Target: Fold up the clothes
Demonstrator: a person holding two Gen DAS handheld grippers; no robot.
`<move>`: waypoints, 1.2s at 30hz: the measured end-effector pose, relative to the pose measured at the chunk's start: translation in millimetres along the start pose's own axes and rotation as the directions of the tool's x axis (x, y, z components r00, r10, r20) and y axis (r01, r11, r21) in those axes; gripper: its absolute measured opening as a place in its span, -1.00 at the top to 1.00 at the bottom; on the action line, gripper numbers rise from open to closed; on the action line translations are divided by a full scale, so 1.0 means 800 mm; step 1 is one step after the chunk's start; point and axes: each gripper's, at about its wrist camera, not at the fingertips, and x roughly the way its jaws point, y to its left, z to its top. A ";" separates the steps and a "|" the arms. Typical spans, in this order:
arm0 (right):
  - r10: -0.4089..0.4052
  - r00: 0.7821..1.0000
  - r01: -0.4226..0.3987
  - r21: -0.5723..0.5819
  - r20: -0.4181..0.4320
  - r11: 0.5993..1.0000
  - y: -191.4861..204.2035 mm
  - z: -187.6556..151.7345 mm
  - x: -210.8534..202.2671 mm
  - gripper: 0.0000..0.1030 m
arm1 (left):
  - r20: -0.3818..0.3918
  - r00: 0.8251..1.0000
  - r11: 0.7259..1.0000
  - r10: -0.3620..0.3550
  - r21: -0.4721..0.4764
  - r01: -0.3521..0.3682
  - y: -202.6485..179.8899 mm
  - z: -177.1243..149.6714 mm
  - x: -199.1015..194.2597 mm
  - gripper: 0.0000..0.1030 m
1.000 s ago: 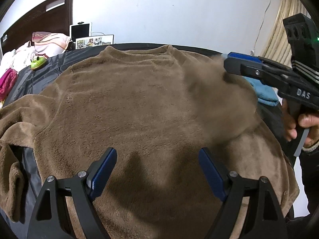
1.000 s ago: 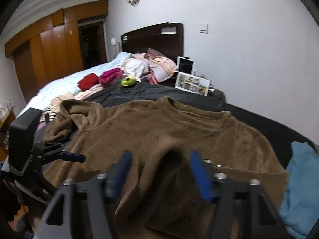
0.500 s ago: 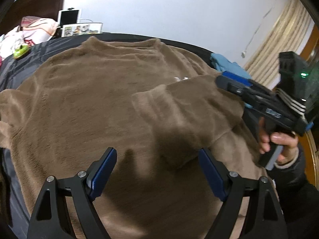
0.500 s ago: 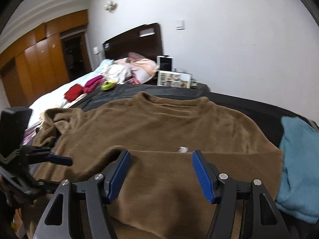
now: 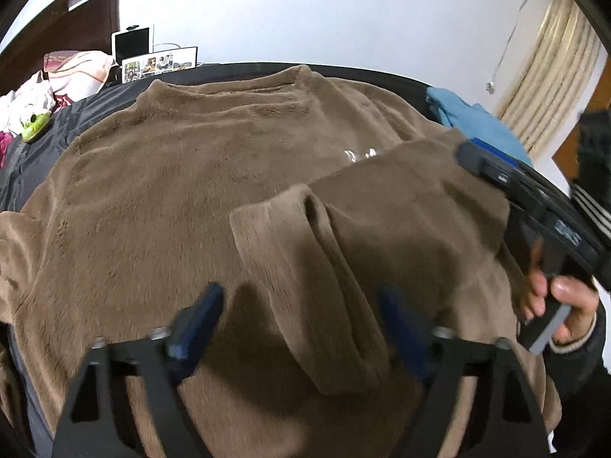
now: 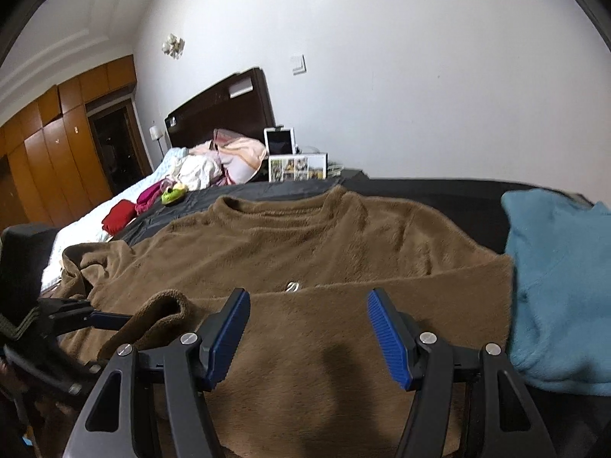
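A brown fleece sweater [image 5: 183, 175] lies spread flat on a dark sheet, neck away from me; it also shows in the right wrist view [image 6: 290, 244]. Its right sleeve [image 5: 324, 267] is folded across the chest, cuff toward the lower middle; the same sleeve shows in the right wrist view [image 6: 343, 328]. My left gripper [image 5: 301, 309] is open and empty, hovering over the folded sleeve. My right gripper [image 6: 309, 324] is open and empty just above the sleeve; it shows from the side in the left wrist view [image 5: 508, 179].
A blue fleece garment [image 6: 561, 290] lies at the sweater's right edge. The sweater's left sleeve [image 6: 88, 263] hangs bunched off the left side. Piled clothes, a green toy [image 6: 172, 192] and a photo frame [image 6: 298, 168] sit beyond, near the headboard.
The right gripper carried the right sleeve across the chest, opened and let it go. It has since drawn back to the right. The left gripper shifted slightly over the sleeve.
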 end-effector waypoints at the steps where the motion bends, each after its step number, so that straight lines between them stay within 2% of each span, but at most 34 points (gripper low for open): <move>1: -0.002 1.000 0.002 0.002 0.008 1.000 -0.002 0.001 -0.002 -0.29 | -0.003 1.000 1.000 -0.002 -0.008 0.002 0.003 0.004 0.004 0.01; 2: -0.004 1.000 0.004 0.005 0.016 1.000 -0.003 0.002 -0.005 -0.29 | -0.006 1.000 1.000 -0.004 -0.016 0.004 0.006 0.009 0.008 0.16; 3: -0.006 1.000 0.006 0.009 0.022 1.000 -0.006 0.003 -0.007 -0.29 | -0.006 1.000 1.000 -0.005 -0.024 0.004 0.009 0.014 0.011 0.42; 4: -0.010 1.000 0.010 0.014 0.027 1.000 -0.008 0.004 -0.008 -0.29 | -0.003 1.000 1.000 -0.005 -0.029 0.005 0.011 0.018 0.012 0.58; 7: -0.034 0.999 0.032 0.034 0.037 0.999 -0.017 0.005 -0.010 -0.29 | 0.025 0.999 0.999 -0.026 -0.041 0.027 0.019 0.032 0.006 0.66; 10: -0.074 0.995 0.070 0.067 0.068 0.995 -0.028 0.007 -0.018 -0.29 | 0.105 0.994 0.998 -0.019 -0.057 0.025 0.029 0.050 -0.020 0.69; 14: -0.151 0.982 0.134 0.138 0.117 0.981 -0.051 0.011 -0.034 -0.29 | 0.266 0.964 0.993 0.013 -0.115 0.018 0.060 0.071 -0.079 0.69; 18: -0.198 0.974 0.171 0.209 0.114 0.963 -0.075 0.011 -0.039 -0.29 | 0.364 0.930 0.982 0.054 -0.186 0.016 0.098 0.078 -0.120 0.69; 23: -0.204 0.975 0.185 0.180 0.092 0.966 -0.073 0.012 -0.029 -0.29 | 0.318 0.944 0.966 0.088 -0.260 -0.003 0.134 0.064 -0.090 0.69; 29: -0.180 0.983 0.180 0.001 0.046 0.984 -0.033 0.008 -0.007 -0.29 | 0.251 0.962 0.936 0.109 -0.353 -0.014 0.172 0.040 -0.047 0.69; 32: -0.140 0.990 0.138 -0.080 -0.020 0.987 -0.015 0.003 0.010 -0.40 | 0.211 0.967 0.924 0.144 -0.378 -0.055 0.184 0.028 -0.035 0.60; 33: -0.126 0.991 0.121 -0.102 -0.047 0.987 -0.009 0.003 0.016 -0.49 | 0.190 0.966 0.918 0.177 -0.387 -0.092 0.188 0.026 -0.031 0.42; 34: -0.113 0.991 0.103 -0.124 -0.074 0.987 -0.004 0.002 0.023 -0.51 | 0.175 0.960 0.909 0.217 -0.396 -0.134 0.190 0.025 -0.030 0.14; 36: -0.112 0.986 0.094 -0.146 -0.121 0.985 0.003 0.000 0.036 -0.51 | 0.171 0.940 0.888 0.296 -0.411 -0.205 0.195 0.021 -0.034 -0.16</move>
